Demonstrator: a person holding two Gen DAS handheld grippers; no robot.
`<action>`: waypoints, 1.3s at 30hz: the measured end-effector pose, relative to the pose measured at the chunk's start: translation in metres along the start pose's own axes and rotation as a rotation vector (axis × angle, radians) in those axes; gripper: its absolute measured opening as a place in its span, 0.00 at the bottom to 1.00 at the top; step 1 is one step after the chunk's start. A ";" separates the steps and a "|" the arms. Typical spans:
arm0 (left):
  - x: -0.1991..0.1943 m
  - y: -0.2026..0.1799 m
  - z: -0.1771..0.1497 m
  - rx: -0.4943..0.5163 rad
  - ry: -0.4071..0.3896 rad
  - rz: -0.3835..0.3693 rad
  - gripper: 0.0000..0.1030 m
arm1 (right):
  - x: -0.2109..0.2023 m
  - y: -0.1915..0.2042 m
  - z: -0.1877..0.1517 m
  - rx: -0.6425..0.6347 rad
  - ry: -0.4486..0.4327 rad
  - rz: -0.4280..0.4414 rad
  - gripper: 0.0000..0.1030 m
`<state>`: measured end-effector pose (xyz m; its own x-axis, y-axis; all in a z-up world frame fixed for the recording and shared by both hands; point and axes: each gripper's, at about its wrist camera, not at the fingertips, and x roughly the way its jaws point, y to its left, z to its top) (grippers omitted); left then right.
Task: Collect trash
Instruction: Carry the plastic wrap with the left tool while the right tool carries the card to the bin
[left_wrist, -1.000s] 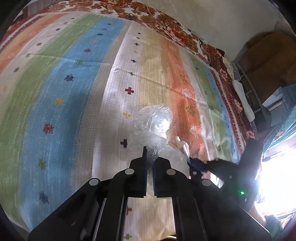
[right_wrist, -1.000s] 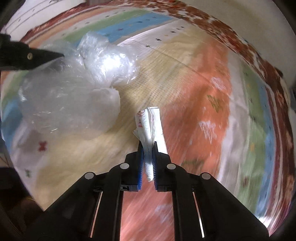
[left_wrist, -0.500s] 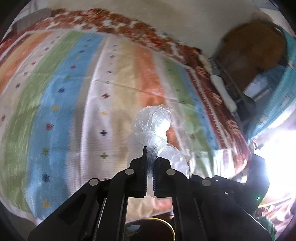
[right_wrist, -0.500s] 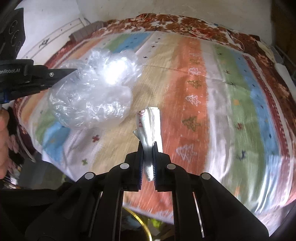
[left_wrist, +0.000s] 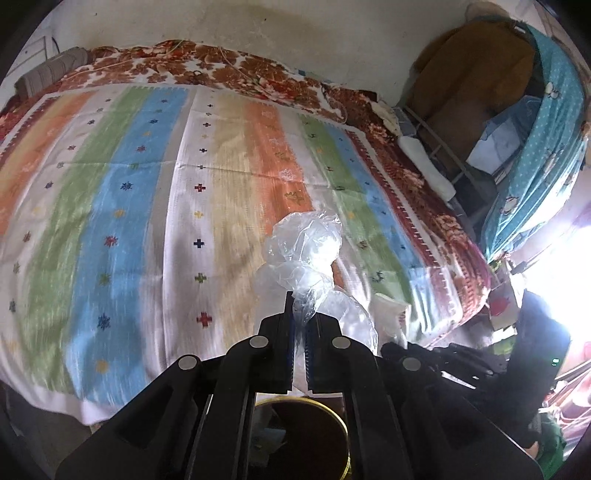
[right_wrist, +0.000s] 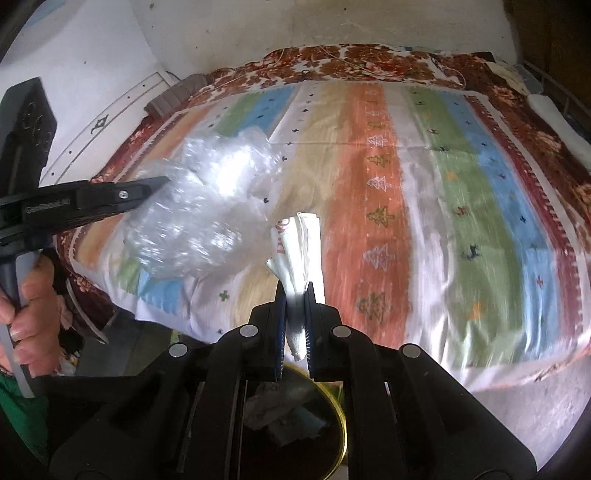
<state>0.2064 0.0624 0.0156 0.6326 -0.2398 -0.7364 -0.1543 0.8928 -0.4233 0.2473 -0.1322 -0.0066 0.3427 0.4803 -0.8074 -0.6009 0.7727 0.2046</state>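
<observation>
Both grippers, left (left_wrist: 300, 325) and right (right_wrist: 294, 310), are clamped on trash, a plastic bag (left_wrist: 306, 254) and a folded wrapper (right_wrist: 297, 247), above the bin (right_wrist: 341, 435). Released off-centre, the light bag could drift past the rim.

Both wrist fisheyes look steeply down along their own gripper fingers from close above the bed edge, left view facing the striped blanket (left_wrist: 155, 206) toward the wall, right view likewise from further right, sharing blanket, clear plastic bag (left_wrist: 306, 251) and bin rim (right_wrist: 341, 417) below.
</observation>
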 end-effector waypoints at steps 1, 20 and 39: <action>-0.007 -0.003 -0.004 0.008 -0.006 -0.003 0.03 | -0.005 0.002 -0.004 0.003 -0.005 0.000 0.08; -0.064 -0.021 -0.092 0.031 -0.019 -0.002 0.03 | -0.073 0.045 -0.082 -0.054 -0.082 0.025 0.08; -0.050 -0.023 -0.170 0.013 0.114 0.071 0.03 | -0.056 0.059 -0.155 -0.011 0.055 0.033 0.10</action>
<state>0.0492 -0.0106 -0.0279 0.5297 -0.2171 -0.8199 -0.1857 0.9136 -0.3618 0.0808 -0.1774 -0.0348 0.2828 0.4816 -0.8295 -0.6193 0.7521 0.2255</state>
